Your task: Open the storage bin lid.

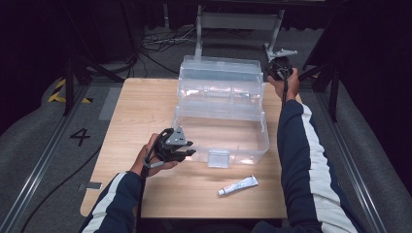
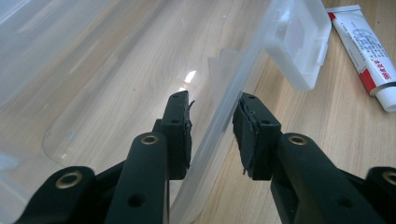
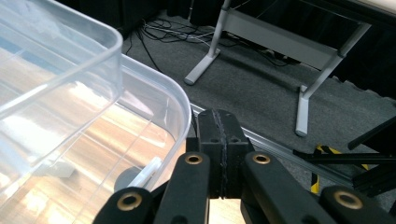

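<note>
A clear plastic box (image 1: 221, 138) stands open on the wooden table, its lid and upper tray (image 1: 221, 77) folded back. My left gripper (image 1: 187, 150) is at the box's front left, its jaws closed on the front rim (image 2: 212, 140), one pad inside and one outside. Beside the tray's back right corner (image 3: 154, 93), my right gripper (image 1: 278, 72) is shut, pads (image 3: 219, 154) together with nothing between them. A white tube with red print (image 1: 238, 185) (image 2: 366, 51) lies on the table in front of the box.
The box's front latch (image 1: 218, 158) (image 2: 299, 42) hangs from the front wall. Beyond the table's far edge are grey carpet, cables and a metal frame's legs (image 3: 303, 112). A floor rail (image 1: 39, 165) runs along the left.
</note>
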`<state>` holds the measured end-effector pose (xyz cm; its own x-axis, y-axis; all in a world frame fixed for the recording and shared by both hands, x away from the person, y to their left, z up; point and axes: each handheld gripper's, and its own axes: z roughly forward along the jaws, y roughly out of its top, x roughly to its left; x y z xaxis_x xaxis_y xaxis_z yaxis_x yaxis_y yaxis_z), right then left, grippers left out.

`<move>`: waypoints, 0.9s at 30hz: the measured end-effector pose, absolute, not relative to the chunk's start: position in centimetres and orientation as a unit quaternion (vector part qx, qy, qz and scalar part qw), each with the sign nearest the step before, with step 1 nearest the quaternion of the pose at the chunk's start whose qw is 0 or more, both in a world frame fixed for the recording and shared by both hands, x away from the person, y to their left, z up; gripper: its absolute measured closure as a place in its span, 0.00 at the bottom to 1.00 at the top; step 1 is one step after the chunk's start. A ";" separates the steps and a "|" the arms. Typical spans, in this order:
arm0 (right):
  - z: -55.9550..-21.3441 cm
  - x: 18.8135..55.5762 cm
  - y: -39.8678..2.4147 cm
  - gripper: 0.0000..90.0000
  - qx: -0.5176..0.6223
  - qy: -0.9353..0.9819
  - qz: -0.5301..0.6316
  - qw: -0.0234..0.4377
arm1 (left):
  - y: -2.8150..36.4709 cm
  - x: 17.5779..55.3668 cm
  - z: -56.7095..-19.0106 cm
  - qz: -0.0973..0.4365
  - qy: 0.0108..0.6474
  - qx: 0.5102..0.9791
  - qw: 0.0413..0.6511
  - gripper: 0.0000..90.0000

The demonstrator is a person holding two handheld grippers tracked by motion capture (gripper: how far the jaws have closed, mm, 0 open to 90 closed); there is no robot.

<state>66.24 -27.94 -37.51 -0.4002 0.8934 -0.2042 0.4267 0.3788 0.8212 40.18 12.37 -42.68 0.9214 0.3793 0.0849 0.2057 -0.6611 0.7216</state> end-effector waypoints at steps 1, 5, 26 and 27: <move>-37.5 66.2 -27.9 1.00 0.433 0.761 0.349 0.334 | 12.4 40.2 -42.7 0.113 0.162 0.904 0.380 0.75; -37.5 65.9 -27.7 1.00 0.430 0.763 0.348 0.335 | 12.4 40.3 -42.8 0.111 0.162 0.903 0.381 0.74; -35.5 61.5 -26.6 1.00 0.398 0.774 0.366 0.330 | 12.3 40.1 -42.9 0.113 0.173 0.899 0.386 0.72; -35.5 61.3 -26.6 1.00 0.398 0.774 0.367 0.330 | 12.3 40.2 -42.9 0.114 0.173 0.899 0.387 0.72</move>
